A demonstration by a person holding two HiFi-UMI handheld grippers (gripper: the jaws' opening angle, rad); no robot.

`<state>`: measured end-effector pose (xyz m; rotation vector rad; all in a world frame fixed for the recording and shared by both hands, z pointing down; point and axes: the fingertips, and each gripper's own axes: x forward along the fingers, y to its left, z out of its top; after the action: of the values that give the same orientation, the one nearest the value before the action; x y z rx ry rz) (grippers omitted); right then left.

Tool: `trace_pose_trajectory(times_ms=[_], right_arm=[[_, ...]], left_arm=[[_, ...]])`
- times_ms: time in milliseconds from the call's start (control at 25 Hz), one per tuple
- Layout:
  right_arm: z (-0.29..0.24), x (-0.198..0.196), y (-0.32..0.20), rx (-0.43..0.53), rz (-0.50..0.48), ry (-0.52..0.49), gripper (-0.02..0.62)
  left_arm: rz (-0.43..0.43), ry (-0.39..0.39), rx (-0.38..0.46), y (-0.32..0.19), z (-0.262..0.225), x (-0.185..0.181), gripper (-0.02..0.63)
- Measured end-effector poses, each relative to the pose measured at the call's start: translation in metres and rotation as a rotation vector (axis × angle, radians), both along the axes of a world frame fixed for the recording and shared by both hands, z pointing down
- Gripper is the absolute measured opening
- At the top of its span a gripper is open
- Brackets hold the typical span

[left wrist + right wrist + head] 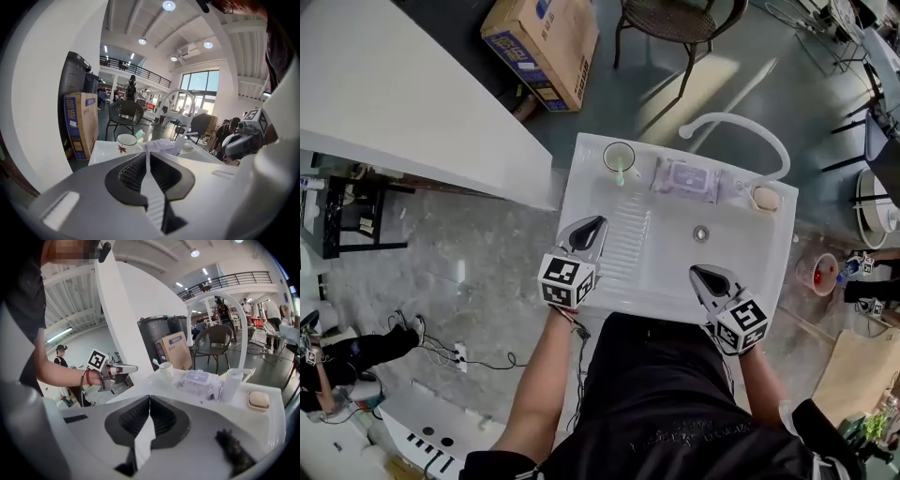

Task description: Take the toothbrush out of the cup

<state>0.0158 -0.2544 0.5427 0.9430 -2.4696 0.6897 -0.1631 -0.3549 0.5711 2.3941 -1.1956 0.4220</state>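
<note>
The toothbrush (621, 174) stands in the cup (619, 156), its pale green head leaning over the rim. The cup sits at the far corner of the white sink (759, 272). It lies ahead of the left gripper (597, 224) and a little to the left of its fingers (132, 172), well apart from them. The left gripper view shows the cup (126, 140) and the toothbrush (139, 134) beyond the fingertips, with bare sink top between.

Those fingers are pressed together with only a thin slit between the pads, and they hold nothing. The right gripper (695, 272) is also closed and empty, its fingers (134, 416) meeting along a narrow seam. From it the cup (166, 369) stands far ahead, almost straight on, with the toothbrush (155, 363) poking out toward the left gripper (133, 367), which hangs off to the left of the right fingertips.

Ahead and to the right of the right fingers lies a pack of wipes (199, 383). Just past it on the right stands a white bottle (231, 385), and farther right again is a bar of soap (258, 400). A white arched faucet (741, 125) rises behind them. The drain (701, 232) lies in the basin just beyond the right fingertips.

Past the sink, beyond both pairs of fingers, a cardboard box (542, 42) and a wicker chair (675, 23) stand on the floor.
</note>
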Motion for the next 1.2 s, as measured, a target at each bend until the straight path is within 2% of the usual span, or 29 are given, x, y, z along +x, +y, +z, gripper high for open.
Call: trace_pose_trajectory(times_ms=[40, 200, 400, 520, 720, 880, 1200], right_arm=[[0.001, 0.003, 0.001, -0.001, 0.005, 0.003, 0.012], [0.005, 0.016, 0.009, -0.022, 0.028, 0.014, 0.012], [0.01, 0.027, 0.016, -0.039, 0.038, 0.023, 0.012], [0.009, 0.03, 0.015, -0.057, 0.063, -0.008, 0.012], [0.004, 0.031, 0.014, -0.024, 0.049, 0.01, 0.012], [0.007, 0.034, 0.019, -0.027, 0.04, 0.017, 0.012], [0.012, 0.046, 0.024, -0.039, 0.06, 0.022, 0.012]], left_arm=[[0.01, 0.0, 0.006, -0.005, 0.003, 0.004, 0.045], [0.042, -0.054, 0.007, -0.021, 0.019, 0.019, 0.069], [0.033, -0.102, 0.014, -0.037, 0.038, 0.029, 0.118], [0.012, -0.142, 0.03, -0.046, 0.048, 0.031, 0.161], [-0.039, -0.199, 0.073, -0.064, 0.056, 0.03, 0.172], [-0.075, -0.182, 0.082, -0.075, 0.05, 0.031, 0.172], [-0.068, -0.214, 0.111, -0.095, 0.053, 0.04, 0.176]])
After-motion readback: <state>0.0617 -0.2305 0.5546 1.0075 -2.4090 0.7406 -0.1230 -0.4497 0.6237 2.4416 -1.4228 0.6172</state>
